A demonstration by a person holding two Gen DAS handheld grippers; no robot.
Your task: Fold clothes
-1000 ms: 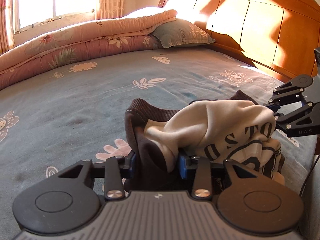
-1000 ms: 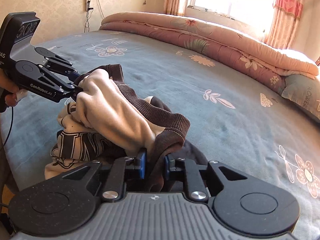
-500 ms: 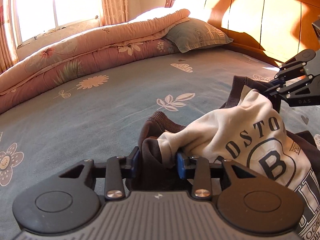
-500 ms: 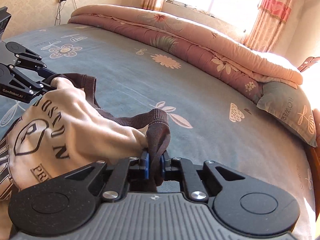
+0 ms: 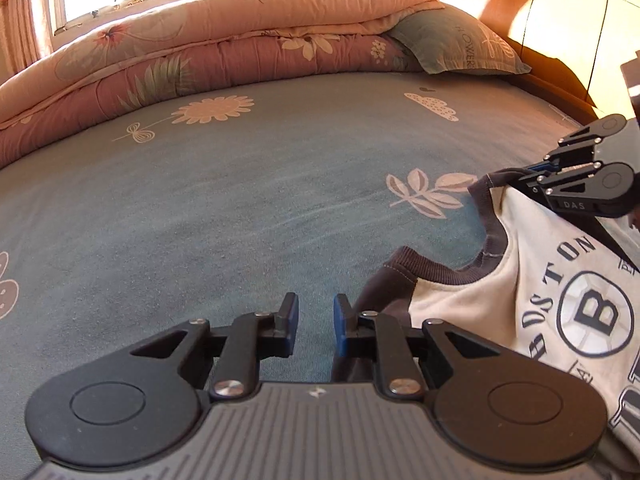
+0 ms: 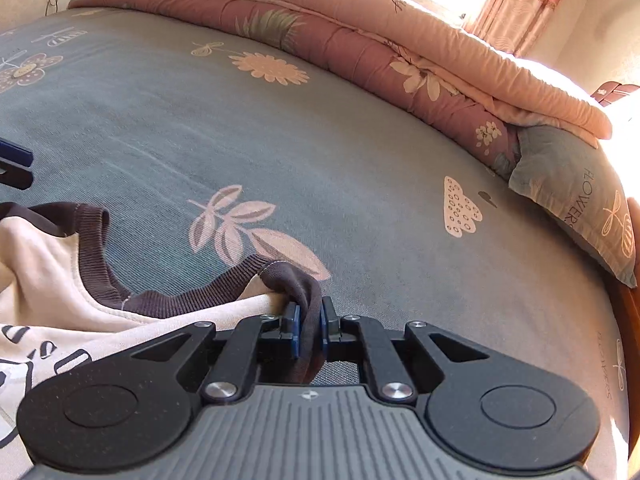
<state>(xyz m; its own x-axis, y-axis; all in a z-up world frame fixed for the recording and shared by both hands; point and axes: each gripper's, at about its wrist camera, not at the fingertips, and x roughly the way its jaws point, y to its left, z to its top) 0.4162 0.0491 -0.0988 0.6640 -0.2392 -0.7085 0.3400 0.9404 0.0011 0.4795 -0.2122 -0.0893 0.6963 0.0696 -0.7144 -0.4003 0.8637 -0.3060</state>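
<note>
A cream sweatshirt [image 5: 520, 280] with a brown ribbed collar and a "BOSTON B" print lies spread on the blue flowered bed sheet [image 5: 240, 220]. My left gripper [image 5: 316, 308] hovers low over the sheet. Its jaws are closing with only bare sheet between them, and the brown shoulder cloth lies just right of its right finger. My right gripper [image 6: 310, 314] is shut on a fold of the brown shoulder cloth of the sweatshirt [image 6: 48, 280]. In the left wrist view the right gripper [image 5: 528, 172] pinches the far end of the collar. A blue fingertip [image 6: 16, 156] of the left gripper shows at the left edge.
A rolled pink flowered quilt [image 5: 240, 40] lies along the far side of the bed under a bright window. A blue-grey pillow [image 6: 580, 200] leans by the wooden headboard [image 5: 560, 40]. Blue sheet stretches between the sweatshirt and the quilt.
Both grippers moved apart and lower, pulling the bunched sweatshirt out flat on the sheet. The left gripper let go of the brown cloth. The right gripper kept its hold.
</note>
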